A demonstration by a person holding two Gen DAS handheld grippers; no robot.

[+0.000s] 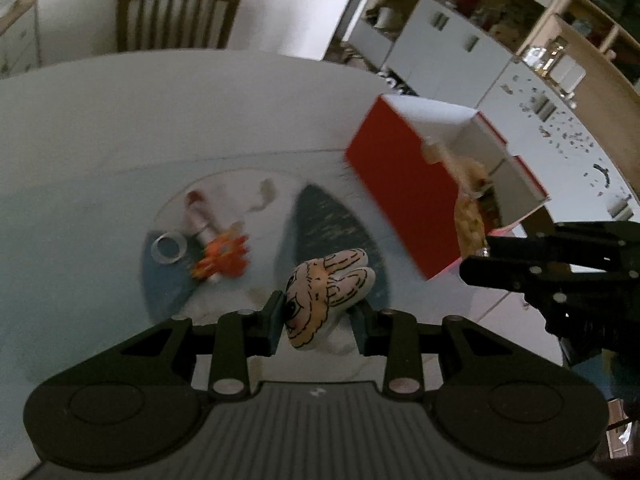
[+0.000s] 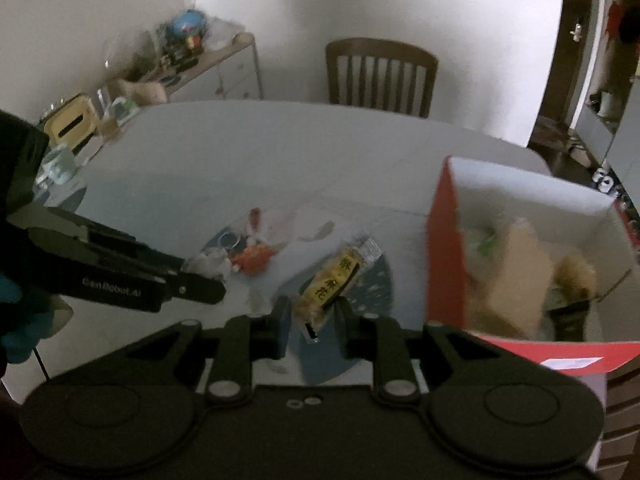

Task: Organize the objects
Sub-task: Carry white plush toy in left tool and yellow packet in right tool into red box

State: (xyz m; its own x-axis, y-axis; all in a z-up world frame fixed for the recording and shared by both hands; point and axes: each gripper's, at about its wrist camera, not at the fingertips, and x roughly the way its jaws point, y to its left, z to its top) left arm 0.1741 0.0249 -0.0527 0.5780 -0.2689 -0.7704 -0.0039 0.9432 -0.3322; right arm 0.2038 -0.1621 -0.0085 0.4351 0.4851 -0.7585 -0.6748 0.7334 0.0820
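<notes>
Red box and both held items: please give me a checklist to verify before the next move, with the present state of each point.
1. Left gripper closed on the cartoon plush toy: ok.
2. Right gripper closed on the yellow-label snack packet: ok.
3. Red box open on top: ok.
4. Free room inside the box: cannot tell, blurred contents.
5. Table cleared: not ok, metal ring and orange toy remain.

Motion blur smeared the red box (image 2: 444, 248), so the tan and green things inside it could not be identified, and the right wrist picture's lower edge cut off its near flap. The small items on the table (image 1: 120, 120), an orange toy (image 1: 222, 258) and a tube (image 1: 200, 216), were too blurred to identify. The right gripper's (image 2: 312, 314) body hid the snack packet's (image 2: 332, 280) lower end.
</notes>
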